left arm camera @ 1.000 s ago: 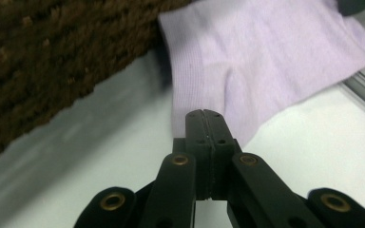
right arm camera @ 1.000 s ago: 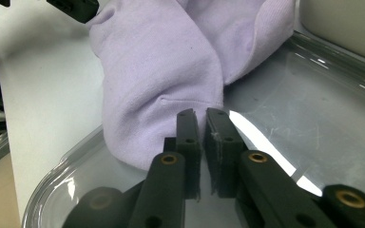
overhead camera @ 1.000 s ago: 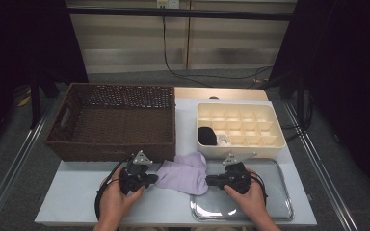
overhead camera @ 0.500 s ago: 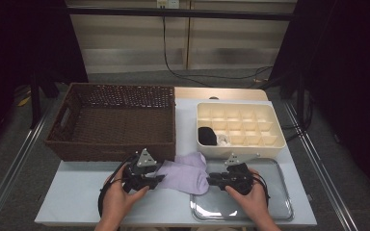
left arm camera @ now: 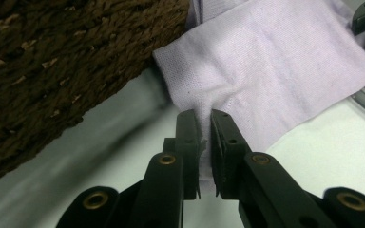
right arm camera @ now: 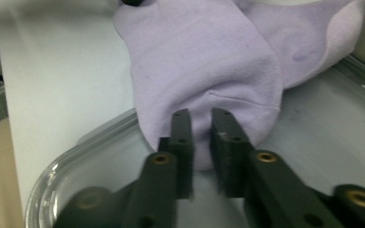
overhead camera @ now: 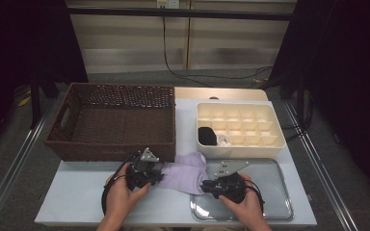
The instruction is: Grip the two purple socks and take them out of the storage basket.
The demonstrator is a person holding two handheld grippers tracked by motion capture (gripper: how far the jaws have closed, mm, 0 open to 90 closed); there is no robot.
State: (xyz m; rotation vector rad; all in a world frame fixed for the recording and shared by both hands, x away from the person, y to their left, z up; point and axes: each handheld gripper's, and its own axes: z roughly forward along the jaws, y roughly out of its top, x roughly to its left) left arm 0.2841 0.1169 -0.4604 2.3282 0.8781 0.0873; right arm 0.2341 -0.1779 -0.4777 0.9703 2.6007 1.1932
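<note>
At lower centre, the left gripper [overhead camera: 163,169] and right gripper [overhead camera: 205,184], jaws just closing, each pinched the lilac socks [overhead camera: 185,172]; the folded layers hid how many.

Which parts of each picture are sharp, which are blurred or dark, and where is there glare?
High view: the table is evenly lit, the surroundings very dark, and the metal tray shows a soft sheen. Left gripper view: the lilac sock and jaws are crisp; the wicker basket nearby is slightly soft. Right gripper view: the jaws' near ends blur, the sock is a little soft.
</note>
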